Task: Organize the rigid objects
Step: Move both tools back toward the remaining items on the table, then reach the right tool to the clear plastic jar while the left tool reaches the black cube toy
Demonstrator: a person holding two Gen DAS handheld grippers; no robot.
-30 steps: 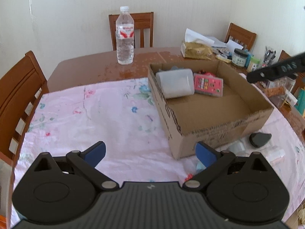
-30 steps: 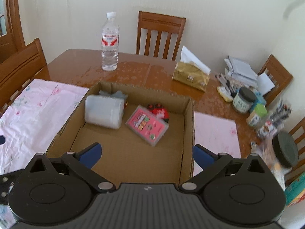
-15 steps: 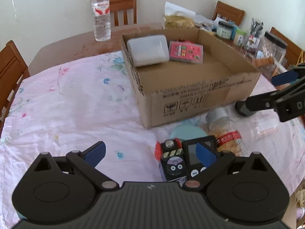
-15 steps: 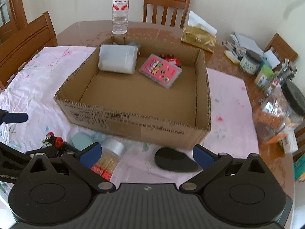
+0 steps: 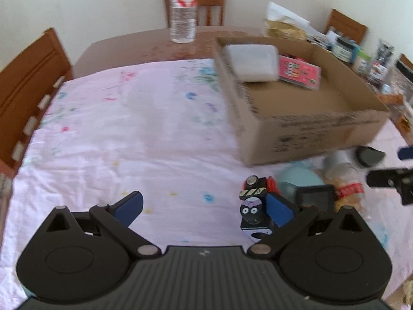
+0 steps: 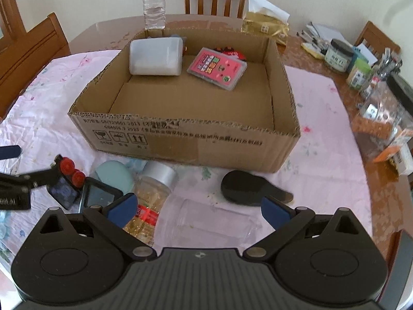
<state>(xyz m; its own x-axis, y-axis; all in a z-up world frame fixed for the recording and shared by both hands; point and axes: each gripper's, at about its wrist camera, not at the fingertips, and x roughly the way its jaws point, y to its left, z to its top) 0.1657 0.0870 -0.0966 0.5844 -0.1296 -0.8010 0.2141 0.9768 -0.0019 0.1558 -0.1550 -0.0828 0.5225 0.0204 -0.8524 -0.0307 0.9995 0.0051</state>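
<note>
Both the left gripper [image 5: 204, 205] and right gripper [image 6: 197, 209] hung spread wide and empty; the clear cup [image 6: 206, 219] looked light, slippery, best pinched across its sides.

Soft daylight is filling both views, bright and even. The left wrist view is smearing with motion blur around the cardboard box [image 5: 304, 118]; the right wrist view is staying sharper. Glare is shining off the bare worktop [image 6: 304, 49] behind the box. Fisheye distortion is bending edges, with dark corners.
</note>
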